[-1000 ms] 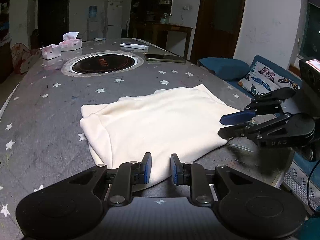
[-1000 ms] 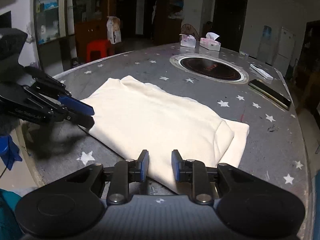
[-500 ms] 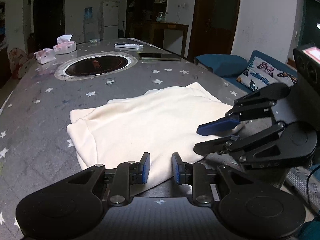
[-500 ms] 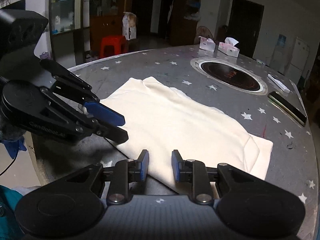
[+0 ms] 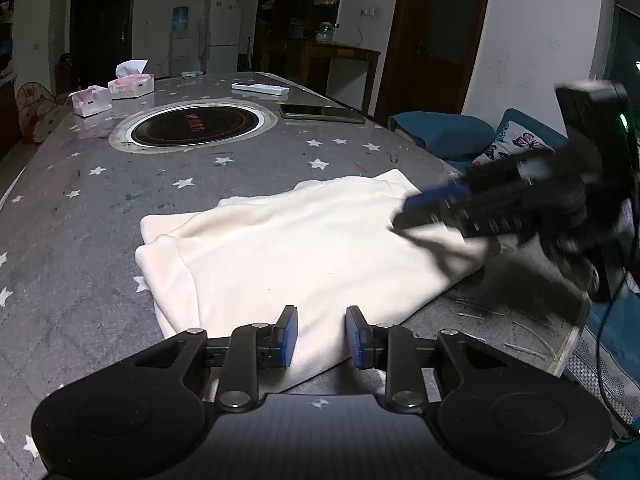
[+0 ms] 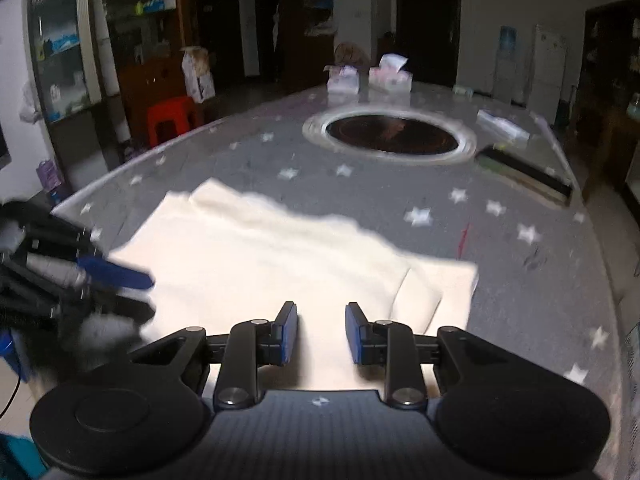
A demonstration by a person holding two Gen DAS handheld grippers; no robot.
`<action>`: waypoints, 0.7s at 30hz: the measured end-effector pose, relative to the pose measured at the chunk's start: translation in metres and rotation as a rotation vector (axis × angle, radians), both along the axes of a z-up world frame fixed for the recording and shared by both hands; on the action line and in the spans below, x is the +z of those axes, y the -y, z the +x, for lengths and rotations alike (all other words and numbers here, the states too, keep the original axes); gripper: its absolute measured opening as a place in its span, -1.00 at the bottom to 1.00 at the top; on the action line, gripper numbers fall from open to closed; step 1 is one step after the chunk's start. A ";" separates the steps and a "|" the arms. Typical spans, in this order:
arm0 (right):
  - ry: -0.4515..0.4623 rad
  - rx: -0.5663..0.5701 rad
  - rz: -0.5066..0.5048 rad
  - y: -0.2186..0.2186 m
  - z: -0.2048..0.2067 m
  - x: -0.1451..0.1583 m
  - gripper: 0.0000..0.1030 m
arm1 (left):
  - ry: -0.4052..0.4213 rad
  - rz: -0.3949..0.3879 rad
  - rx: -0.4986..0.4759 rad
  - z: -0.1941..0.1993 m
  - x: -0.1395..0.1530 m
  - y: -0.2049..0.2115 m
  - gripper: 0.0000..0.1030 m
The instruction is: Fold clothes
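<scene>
A cream garment lies folded flat on the surface, a grey cloth with white stars, on the near side of the round black hob set into the middle. One folded edge of the garment forms a thick roll along its side, and a second layer shows underneath.

The left gripper sits low over the near edge of the garment, its jaws open with cloth showing in the gap between them, nothing pinched. The right gripper is likewise over the garment with jaws open and cloth visible between them. In the left wrist view the right gripper is blurred at the garment's corner farthest from the roll; the cloth there looks slightly lifted against it, but whether it touches cannot be told.

Beyond the hob stand two tissue boxes. Beside the hob lies a phone, and farther back a white remote.
</scene>
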State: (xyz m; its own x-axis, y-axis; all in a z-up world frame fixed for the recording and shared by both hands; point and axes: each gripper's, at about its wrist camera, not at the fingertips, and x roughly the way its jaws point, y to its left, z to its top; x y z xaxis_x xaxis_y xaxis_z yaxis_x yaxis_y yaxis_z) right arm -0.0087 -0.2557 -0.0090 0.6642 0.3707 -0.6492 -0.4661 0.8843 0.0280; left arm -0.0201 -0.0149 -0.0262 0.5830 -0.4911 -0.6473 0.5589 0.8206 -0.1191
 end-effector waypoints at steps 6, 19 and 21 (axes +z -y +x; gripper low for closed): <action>-0.003 -0.006 0.026 -0.007 0.035 0.002 -0.50 | -0.004 0.000 -0.008 0.000 0.000 0.001 -0.33; -0.052 -0.057 0.061 -0.011 0.059 -0.011 -0.47 | 0.003 -0.045 0.042 0.000 0.016 -0.010 -0.04; -0.062 -0.066 0.054 -0.013 0.059 -0.015 -0.42 | 0.001 -0.053 0.078 0.003 0.017 -0.015 0.00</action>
